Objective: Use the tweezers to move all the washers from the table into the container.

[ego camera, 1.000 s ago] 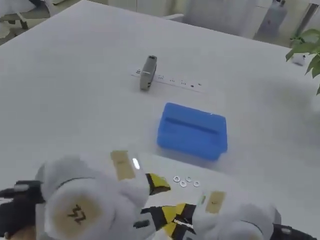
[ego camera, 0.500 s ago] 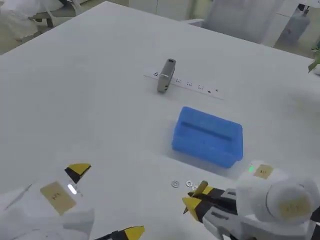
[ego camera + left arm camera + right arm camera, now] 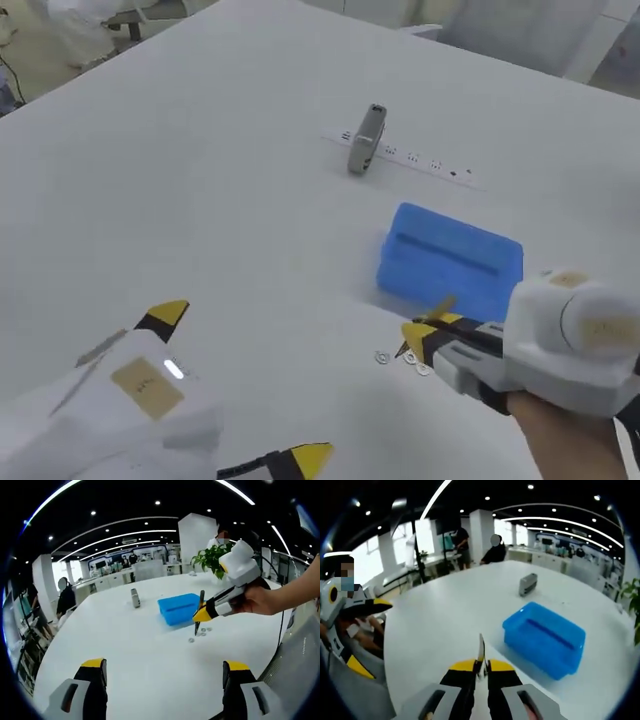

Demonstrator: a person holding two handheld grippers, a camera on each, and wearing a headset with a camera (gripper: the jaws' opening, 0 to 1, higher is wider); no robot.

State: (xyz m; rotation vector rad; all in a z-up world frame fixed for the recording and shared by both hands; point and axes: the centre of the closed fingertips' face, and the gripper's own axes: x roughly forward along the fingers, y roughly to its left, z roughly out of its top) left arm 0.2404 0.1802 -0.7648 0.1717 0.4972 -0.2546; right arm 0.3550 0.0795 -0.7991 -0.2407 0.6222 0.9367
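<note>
The table [image 3: 200, 180] is plain white. The container [image 3: 450, 262] is bright blue and the washers [image 3: 383, 357] are silver. The left gripper [image 3: 238, 387] and right gripper [image 3: 420, 338] have white bodies and yellow-and-black jaw tips. The tweezers [image 3: 199, 611] look dark. The power strip [image 3: 430, 165] is white, and the adapter [image 3: 366, 139] on it is grey.

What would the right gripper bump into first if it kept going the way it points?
Probably the white tabletop. The right gripper, shut on slim pointed tweezers, slants down at a bare spot beside the blue plastic container. The small metal washers lie near the tweezer tip, so maybe those instead.
</note>
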